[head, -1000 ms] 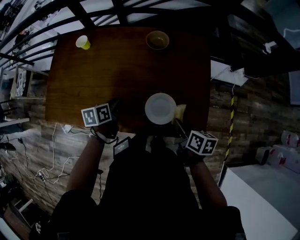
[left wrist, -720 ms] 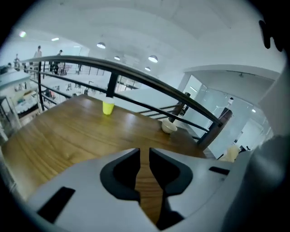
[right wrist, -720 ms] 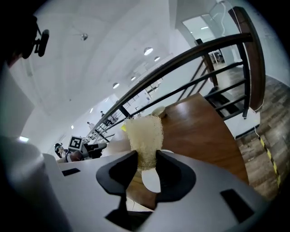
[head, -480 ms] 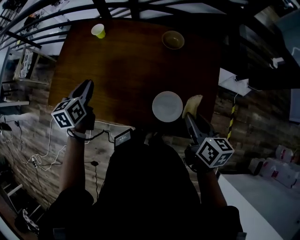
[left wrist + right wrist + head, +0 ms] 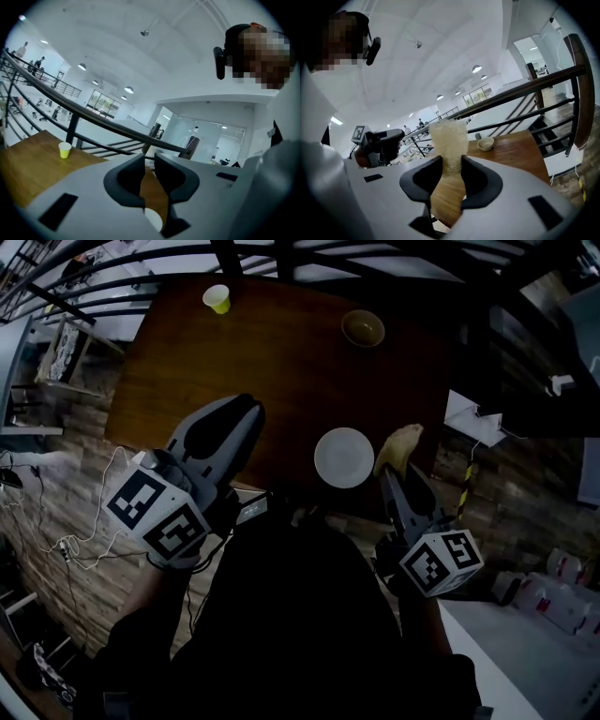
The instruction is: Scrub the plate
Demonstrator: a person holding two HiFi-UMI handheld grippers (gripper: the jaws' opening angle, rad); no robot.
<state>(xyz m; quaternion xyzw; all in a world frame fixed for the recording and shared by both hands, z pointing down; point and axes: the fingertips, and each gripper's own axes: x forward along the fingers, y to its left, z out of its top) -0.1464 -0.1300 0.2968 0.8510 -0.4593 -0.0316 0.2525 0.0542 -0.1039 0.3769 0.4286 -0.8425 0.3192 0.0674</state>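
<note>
A white plate (image 5: 344, 457) lies on the brown wooden table (image 5: 272, 362) near its front edge. My right gripper (image 5: 397, 468) is just right of the plate, shut on a pale yellow sponge (image 5: 397, 446) that sticks up from its jaws (image 5: 449, 143). My left gripper (image 5: 236, 420) is lifted high off the table, left of the plate and close to the head camera. Its jaws stand almost together with nothing between them (image 5: 150, 164). A sliver of the plate (image 5: 153, 218) shows low between them.
A yellow cup (image 5: 217, 298) stands at the table's far left corner (image 5: 64, 150). An olive bowl (image 5: 363, 328) sits at the far right (image 5: 485, 143). A black railing runs behind the table. The left gripper (image 5: 379, 140) shows in the right gripper view.
My left gripper has swung out left and risen toward the head camera. The right gripper with the sponge stays right of the plate, slightly further out.
</note>
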